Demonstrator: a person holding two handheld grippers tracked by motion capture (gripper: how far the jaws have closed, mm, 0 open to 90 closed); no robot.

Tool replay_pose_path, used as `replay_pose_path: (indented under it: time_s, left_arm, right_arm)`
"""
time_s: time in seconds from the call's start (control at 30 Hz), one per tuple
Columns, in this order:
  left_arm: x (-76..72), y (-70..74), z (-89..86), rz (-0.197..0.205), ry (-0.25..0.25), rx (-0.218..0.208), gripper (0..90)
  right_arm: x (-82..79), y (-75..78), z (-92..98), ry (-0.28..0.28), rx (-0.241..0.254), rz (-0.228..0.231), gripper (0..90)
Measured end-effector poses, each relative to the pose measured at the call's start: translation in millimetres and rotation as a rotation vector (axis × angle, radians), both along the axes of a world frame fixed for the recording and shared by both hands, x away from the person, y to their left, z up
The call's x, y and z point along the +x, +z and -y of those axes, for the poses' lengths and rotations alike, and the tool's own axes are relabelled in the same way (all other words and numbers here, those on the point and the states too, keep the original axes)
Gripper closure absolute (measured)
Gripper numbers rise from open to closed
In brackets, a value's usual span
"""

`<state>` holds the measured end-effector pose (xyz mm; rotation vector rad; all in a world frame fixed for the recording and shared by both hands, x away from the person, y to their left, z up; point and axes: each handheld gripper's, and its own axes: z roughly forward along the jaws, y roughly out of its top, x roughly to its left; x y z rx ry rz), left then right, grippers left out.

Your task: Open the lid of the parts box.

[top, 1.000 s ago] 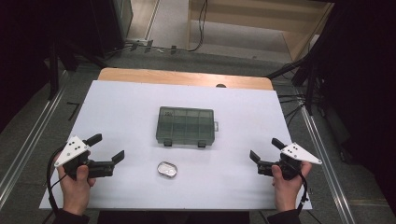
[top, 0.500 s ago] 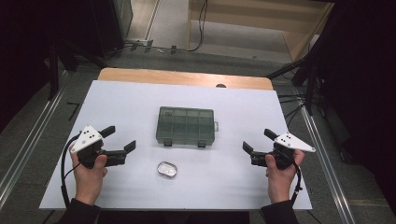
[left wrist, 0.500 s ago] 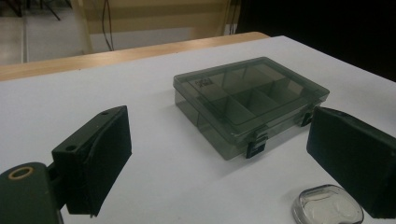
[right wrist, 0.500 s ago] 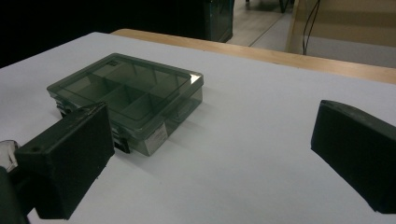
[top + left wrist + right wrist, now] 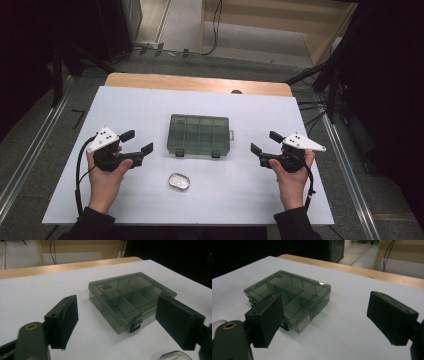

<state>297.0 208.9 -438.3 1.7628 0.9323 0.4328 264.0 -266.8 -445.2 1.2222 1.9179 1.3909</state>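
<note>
Left hand-held gripper [image 5: 140,142]: black body, flat rectangular black jaws, white three-cornered top plate with dark dots, black cable looping to the wrist. Right hand-held gripper [image 5: 263,143]: same build. Brass-ringed screw hole near each jaw base. Dark sleeves.

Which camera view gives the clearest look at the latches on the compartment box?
The left gripper view: a black latch on the compartment box faces it up close. The high view shows both latches as tiny dark tabs. In the right gripper view, a jaw mostly hides that side.
</note>
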Motion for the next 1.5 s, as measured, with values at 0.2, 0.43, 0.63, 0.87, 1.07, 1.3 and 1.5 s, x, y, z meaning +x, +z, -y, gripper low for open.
replay_pose_path:
  time_s: [0.2, 0.43, 0.63, 0.87, 1.07, 1.3, 1.5]
  left_arm:
    - [7.7, -1.8, 6.3, -0.026, 0.002, 0.002, 32.1]
    - [17.2, -2.6, 14.5, -0.051, -0.014, 0.023, 48.0]
    - [26.0, -1.2, 17.0, -0.063, -0.031, 0.028, 60.6]
    - [35.6, -5.7, 22.4, -0.071, -0.078, 0.07, 78.5]
    - [48.2, -18.5, 21.8, -0.112, -0.157, 0.1, 88.8]
    - [50.8, -35.2, 22.5, -0.185, -0.215, 0.155, 89.0]
    - [51.3, -46.7, 22.3, -0.218, -0.22, 0.164, 89.0]
  right_arm:
    - [7.3, 1.9, -7.1, -0.018, -0.008, -0.017, 30.4]
    - [15.5, 3.9, -16.2, 0.024, 0.0, -0.044, 57.2]
    - [24.6, 5.6, -23.5, 0.05, -0.005, -0.07, 69.0]
    - [41.3, 0.7, -27.5, 0.092, -0.048, -0.079, 86.6]
    - [51.7, -9.4, -33.1, 0.191, -0.173, -0.069, 87.5]
    - [57.3, -22.0, -36.4, 0.223, -0.145, -0.155, 87.5]
    - [54.9, -29.5, -42.3, 0.262, -0.177, -0.206, 87.5]
